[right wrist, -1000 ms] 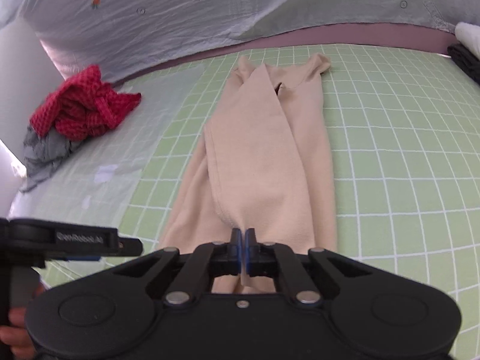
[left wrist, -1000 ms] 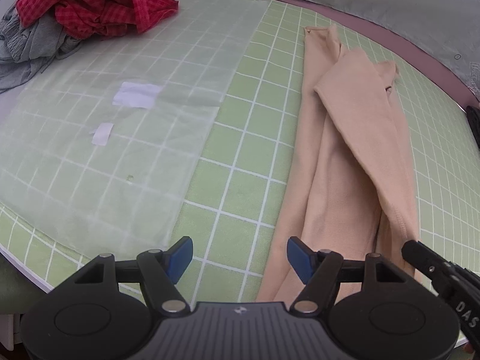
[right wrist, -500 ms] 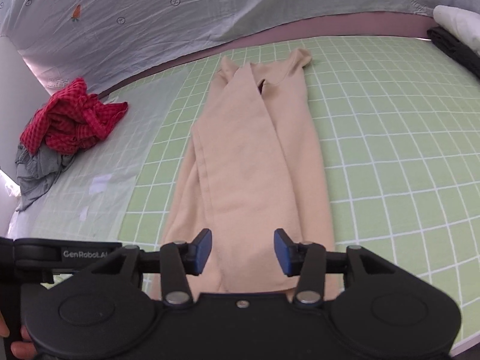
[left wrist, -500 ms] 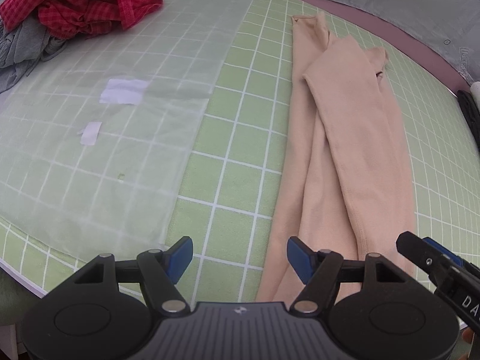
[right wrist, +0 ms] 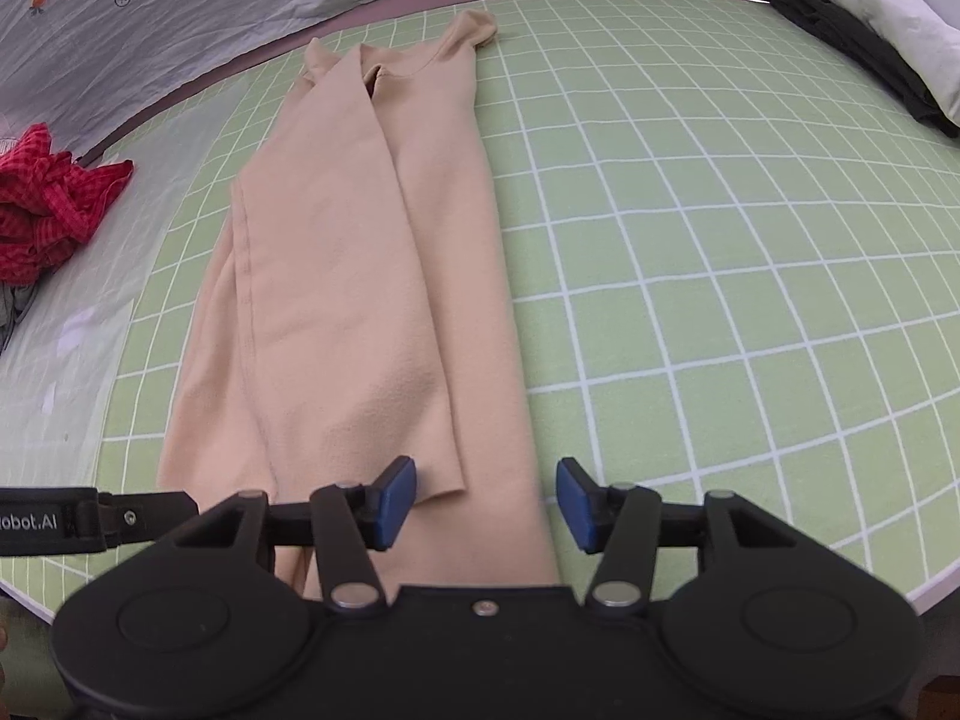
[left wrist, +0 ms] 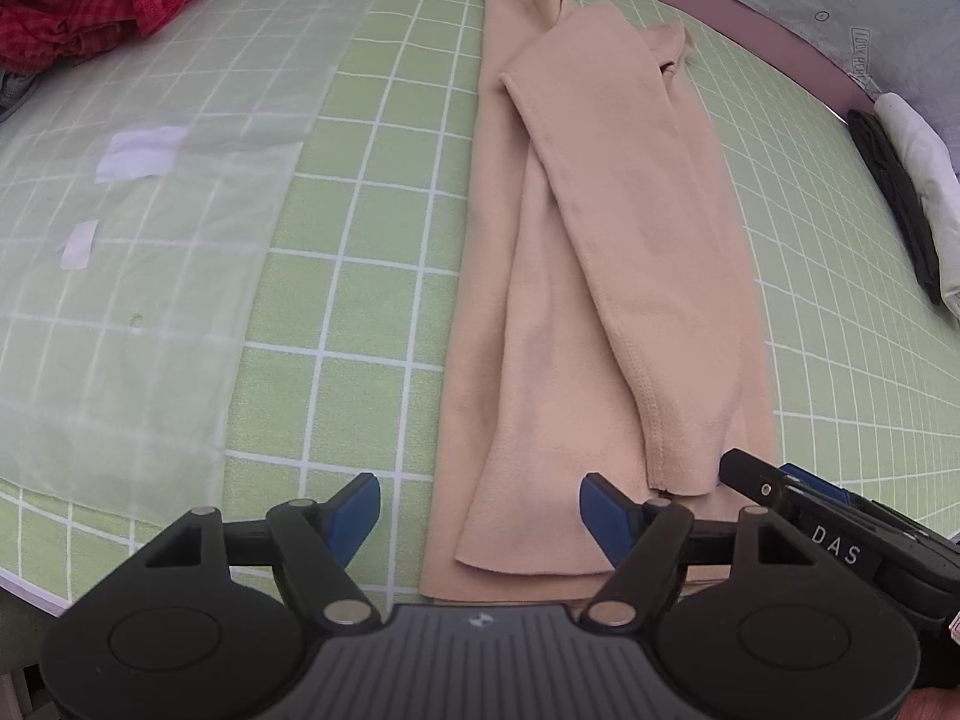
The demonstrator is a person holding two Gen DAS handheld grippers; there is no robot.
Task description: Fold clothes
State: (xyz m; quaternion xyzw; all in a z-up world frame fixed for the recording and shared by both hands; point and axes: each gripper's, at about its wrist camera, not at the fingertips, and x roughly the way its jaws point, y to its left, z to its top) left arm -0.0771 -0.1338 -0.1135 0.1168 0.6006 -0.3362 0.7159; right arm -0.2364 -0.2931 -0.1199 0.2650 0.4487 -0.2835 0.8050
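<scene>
A beige long-sleeved garment (left wrist: 588, 276) lies folded into a long narrow strip on the green checked mat (left wrist: 372, 240), with one sleeve laid along its top. It also shows in the right wrist view (right wrist: 360, 276). My left gripper (left wrist: 480, 513) is open and empty above the garment's near hem. My right gripper (right wrist: 486, 501) is open and empty over the same hem, just right of the sleeve cuff. The right gripper's tip shows in the left wrist view (left wrist: 780, 483).
A red checked garment (left wrist: 90, 6) lies on a grey one at the far left, also in the right wrist view (right wrist: 42, 210). A translucent sheet (left wrist: 120, 210) covers the mat's left side. Folded black and white clothes (right wrist: 864, 24) sit at the far right edge.
My right gripper has opened and let go of the sleeve cuff, which now lies flat on the garment. Both grippers have shifted right and closer to the near hem.
</scene>
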